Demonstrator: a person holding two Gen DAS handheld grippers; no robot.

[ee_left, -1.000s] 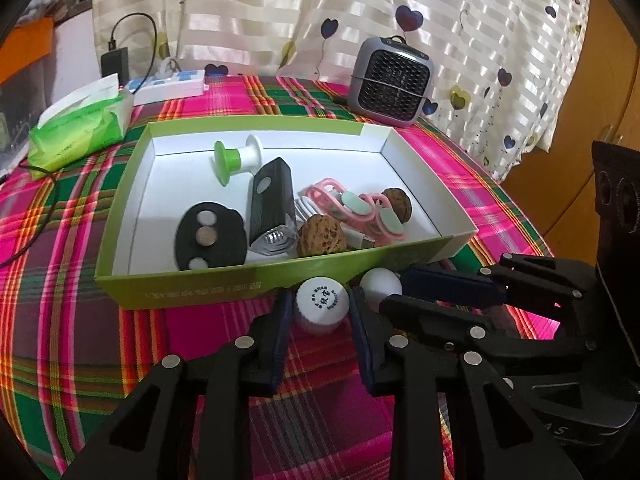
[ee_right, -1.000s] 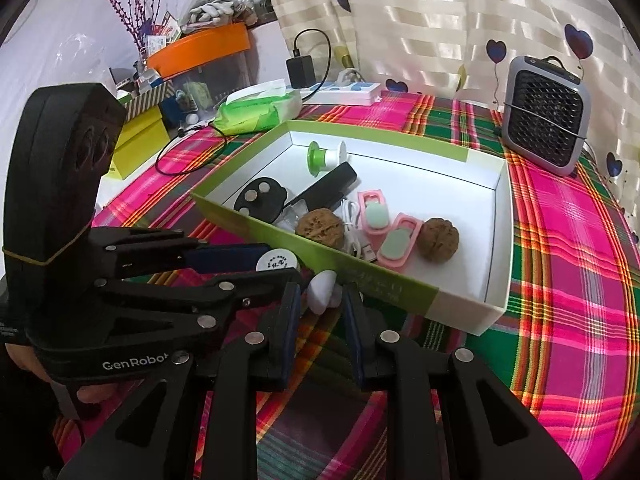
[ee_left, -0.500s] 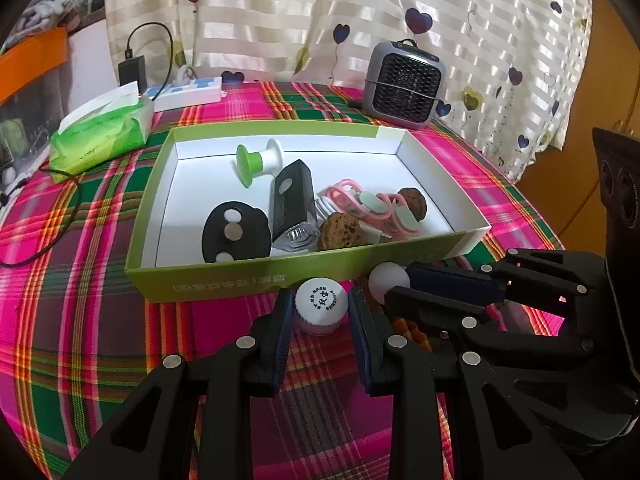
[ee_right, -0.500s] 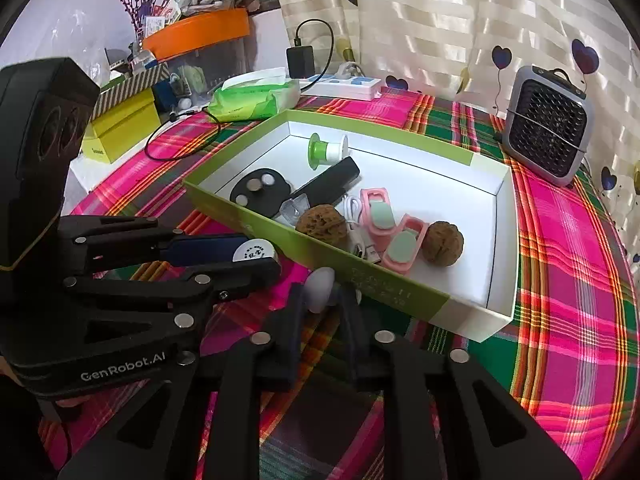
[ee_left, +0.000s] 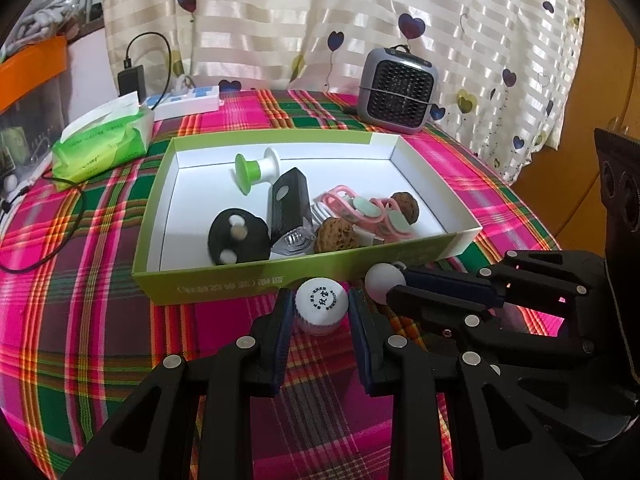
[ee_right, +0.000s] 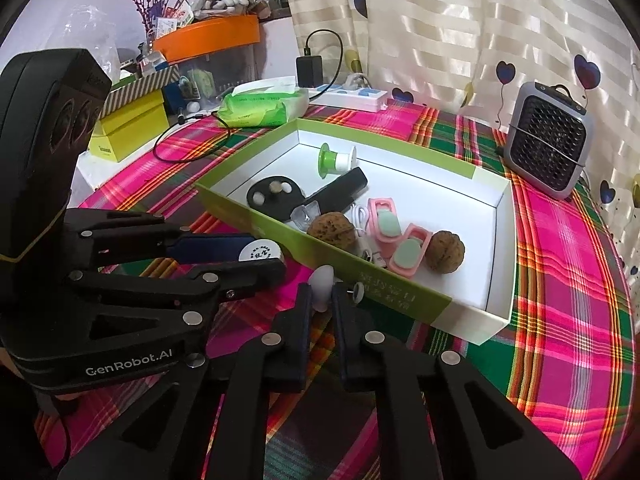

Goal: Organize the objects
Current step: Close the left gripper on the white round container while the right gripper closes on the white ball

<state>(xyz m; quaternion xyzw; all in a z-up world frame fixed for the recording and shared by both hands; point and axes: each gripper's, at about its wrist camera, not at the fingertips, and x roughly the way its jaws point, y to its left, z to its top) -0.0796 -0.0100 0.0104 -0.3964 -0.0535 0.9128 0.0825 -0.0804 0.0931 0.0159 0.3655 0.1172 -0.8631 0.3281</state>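
Note:
My left gripper (ee_left: 320, 306) is shut on a small white bottle with a printed cap (ee_left: 321, 305), held above the plaid cloth just in front of the green box (ee_left: 224, 284). The bottle also shows in the right wrist view (ee_right: 260, 251). My right gripper (ee_right: 321, 294) is shut on a small white rounded piece (ee_right: 322, 286), which shows in the left wrist view (ee_left: 382, 277) beside the bottle. The box (ee_right: 500, 248) holds two walnuts (ee_right: 332, 229), pink clips (ee_right: 396, 240), a black disc (ee_right: 274, 196), a black case and a green-white spool (ee_right: 334, 159).
A grey mini heater (ee_left: 398, 90) stands behind the box at the right. A green tissue pack (ee_left: 102, 142), a white power strip (ee_left: 186, 100) and a black cable (ee_left: 48, 232) lie at the back left. Yellow and orange boxes (ee_right: 132, 128) stand off the table's left.
Both grippers have lifted and drawn back a little from the box with their objects held. The right gripper's jaws have closed tighter on the white piece.

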